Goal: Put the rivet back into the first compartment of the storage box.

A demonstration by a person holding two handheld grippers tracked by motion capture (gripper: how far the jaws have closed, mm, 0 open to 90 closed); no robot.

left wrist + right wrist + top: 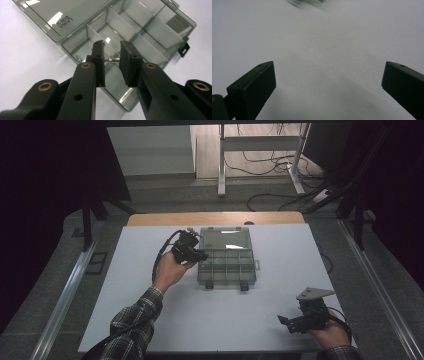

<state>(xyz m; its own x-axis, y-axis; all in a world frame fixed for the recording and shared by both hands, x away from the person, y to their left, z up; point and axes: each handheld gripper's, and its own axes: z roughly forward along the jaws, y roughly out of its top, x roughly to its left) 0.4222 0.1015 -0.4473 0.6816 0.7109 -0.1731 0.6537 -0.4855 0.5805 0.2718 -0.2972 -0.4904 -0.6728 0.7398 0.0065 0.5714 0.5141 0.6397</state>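
Observation:
A smoky transparent compartment box [251,268] lies open in the middle of the white table, its lid [225,239] folded back on the far side. My left gripper [202,256] hovers over the box's left end. In the left gripper view its jaws [112,50] are shut on a small metal screw [113,60], held crosswise between the pads above a compartment of the box [150,27]. A second small screw [78,58] lies inside the box near its wall. My right gripper [283,322] rests at the table's near right corner, open, with bare table between its jaws [328,85].
The white table [150,285] has a wooden strip along its far edge [215,218]. Beyond it stand a desk frame [221,165] and loose cables on the floor [270,165]. Metal rails run along both sides of the table.

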